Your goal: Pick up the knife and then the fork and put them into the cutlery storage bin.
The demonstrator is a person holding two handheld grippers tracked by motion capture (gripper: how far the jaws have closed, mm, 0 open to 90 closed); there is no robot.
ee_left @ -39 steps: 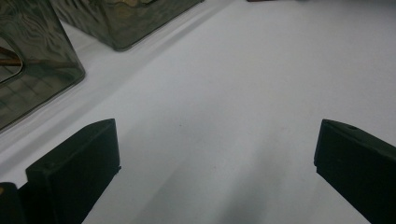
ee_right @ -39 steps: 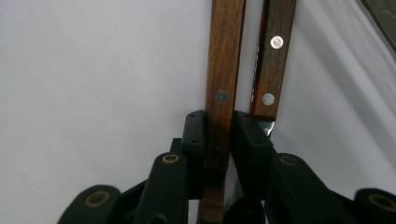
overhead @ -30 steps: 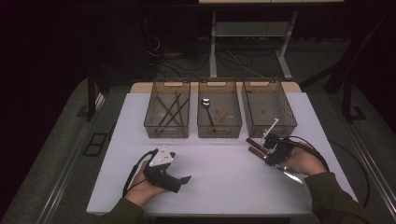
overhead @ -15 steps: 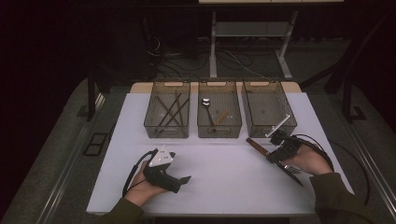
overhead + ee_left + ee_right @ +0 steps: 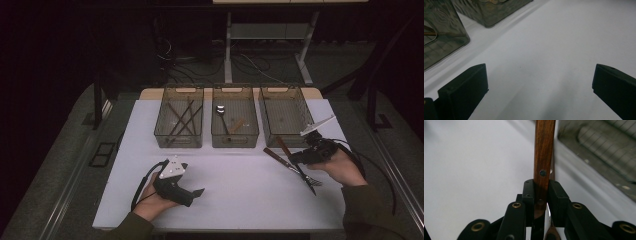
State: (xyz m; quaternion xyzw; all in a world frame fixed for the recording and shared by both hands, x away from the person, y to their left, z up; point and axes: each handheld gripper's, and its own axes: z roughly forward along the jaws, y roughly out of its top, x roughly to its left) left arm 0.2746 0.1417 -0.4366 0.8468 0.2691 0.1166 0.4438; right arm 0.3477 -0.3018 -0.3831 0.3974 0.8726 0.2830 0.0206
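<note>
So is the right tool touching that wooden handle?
Touching. In the right gripper view the right tool has its two black jaws pressed against both sides of the wooden handle, with no gap showing.

Dim room, lit white table (image 5: 235,185); right gripper view background blurred

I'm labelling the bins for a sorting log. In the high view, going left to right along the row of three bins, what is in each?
Left bin: crossed dark sticks → middle bin: spoon, wooden-handled piece → right bin: nothing that I can make out.
</note>
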